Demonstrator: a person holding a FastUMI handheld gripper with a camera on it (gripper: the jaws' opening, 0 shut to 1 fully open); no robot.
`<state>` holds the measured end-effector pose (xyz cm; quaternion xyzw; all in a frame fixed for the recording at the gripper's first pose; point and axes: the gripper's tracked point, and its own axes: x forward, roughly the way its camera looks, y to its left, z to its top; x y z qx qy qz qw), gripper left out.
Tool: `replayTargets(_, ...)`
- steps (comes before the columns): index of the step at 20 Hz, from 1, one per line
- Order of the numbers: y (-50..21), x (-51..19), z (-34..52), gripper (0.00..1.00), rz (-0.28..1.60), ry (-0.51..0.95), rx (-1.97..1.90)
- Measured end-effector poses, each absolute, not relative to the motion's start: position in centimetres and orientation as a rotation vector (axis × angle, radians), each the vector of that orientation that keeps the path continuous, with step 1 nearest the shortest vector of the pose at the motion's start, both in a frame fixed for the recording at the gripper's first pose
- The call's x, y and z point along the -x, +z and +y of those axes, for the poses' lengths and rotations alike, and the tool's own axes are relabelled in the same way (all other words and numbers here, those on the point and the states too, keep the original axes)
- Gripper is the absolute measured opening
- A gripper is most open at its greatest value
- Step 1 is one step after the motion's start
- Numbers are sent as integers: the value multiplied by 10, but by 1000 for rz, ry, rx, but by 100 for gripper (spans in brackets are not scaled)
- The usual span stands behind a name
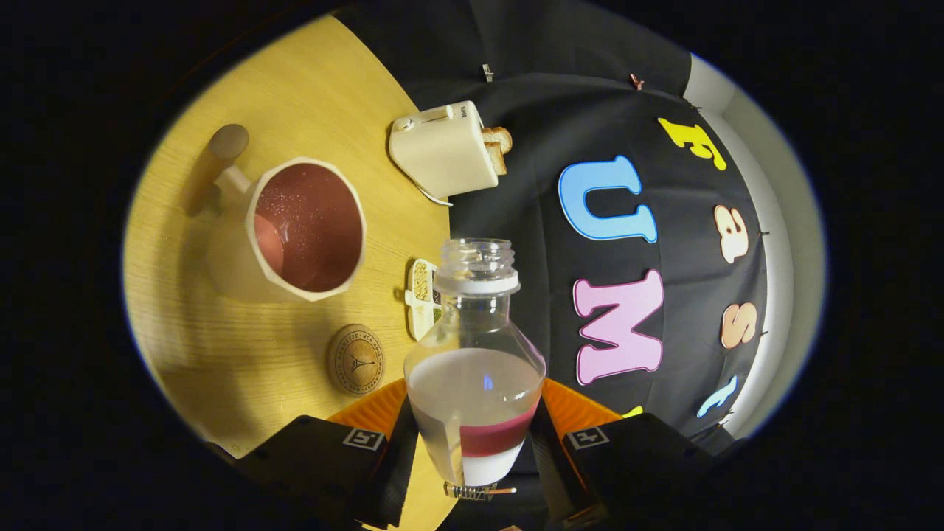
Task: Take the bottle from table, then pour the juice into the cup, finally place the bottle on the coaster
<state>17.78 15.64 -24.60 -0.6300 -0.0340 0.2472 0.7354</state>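
Clear plastic bottle [476, 354], cap off, sits clamped between the two fingers of the hand-held gripper [473, 442], both black finger pads pressing its lower sides. Bottle neck points away from the fingers, mouth open, white ring under the thread. A band of red juice [495, 436] shows low in the bottle near the fingers, with a white label part below it; the upper body looks pale and mostly see-through.

Wooden tabletop [310, 81] lies beyond, seen tilted. White faceted cup [306, 228] with a handle stands on it, well ahead of the fingers and off to the bottle's side; it holds red juice with bubbles on the surface. Round cork coaster [356, 359] lies bare on the tabletop, between the cup and the near finger, just beside the bottle's body. Small white divided dish [422, 299] with grains sits close by the bottle's neck. White toaster [445, 151] with bread slices stands further off.
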Motion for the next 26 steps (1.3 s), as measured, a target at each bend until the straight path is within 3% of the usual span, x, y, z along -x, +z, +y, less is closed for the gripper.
replayTargets(26,-253,-184,189,74,-314,700,1810)
